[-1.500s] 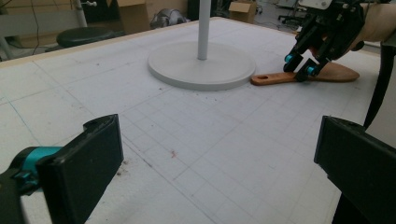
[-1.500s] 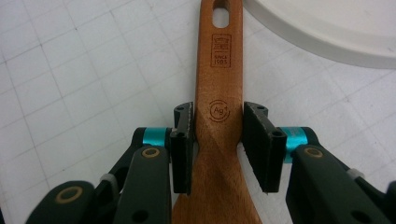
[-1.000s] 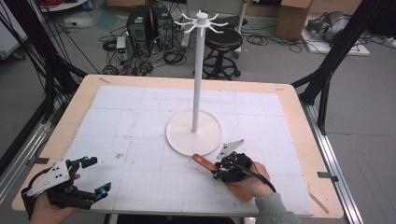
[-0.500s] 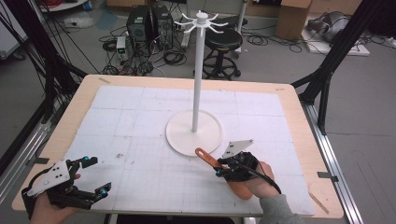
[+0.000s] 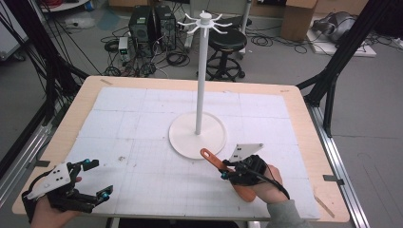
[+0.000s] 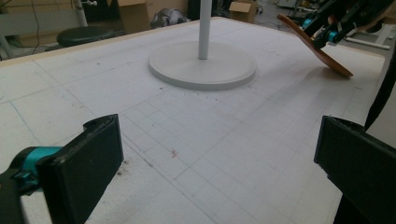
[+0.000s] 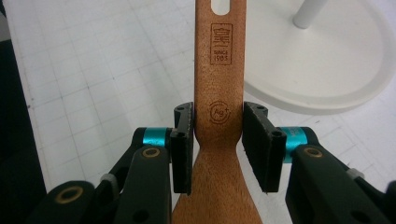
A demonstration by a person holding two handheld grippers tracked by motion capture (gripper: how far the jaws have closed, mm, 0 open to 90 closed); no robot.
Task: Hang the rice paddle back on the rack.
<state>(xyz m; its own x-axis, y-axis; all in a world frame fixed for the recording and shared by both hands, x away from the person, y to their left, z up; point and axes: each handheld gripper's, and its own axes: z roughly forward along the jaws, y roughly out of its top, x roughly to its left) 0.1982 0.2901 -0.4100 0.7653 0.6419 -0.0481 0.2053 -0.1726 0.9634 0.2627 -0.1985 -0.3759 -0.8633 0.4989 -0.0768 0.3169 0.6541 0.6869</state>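
My right gripper (image 7: 217, 149) has its jaws pressed on the neck of the wooden spatula (image 7: 218, 84), just in front of the stand (image 5: 198, 137). Its handle is lifted toward the stand's base, and the blade end is low by the mat (image 5: 142, 123). I judge this the lift step. Next, probably raise it to hang its slot on a hook (image 5: 190, 18). My left gripper (image 5: 71, 187) rests wide and empty, well apart from the stand

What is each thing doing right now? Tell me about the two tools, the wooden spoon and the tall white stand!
Left tool: open, holding nothing, near the table's corner.
Right tool: shut on the wooden spoon.
Wooden spoon: gripped at its neck, handle end tilted up.
White stand: upright, hooks bare.
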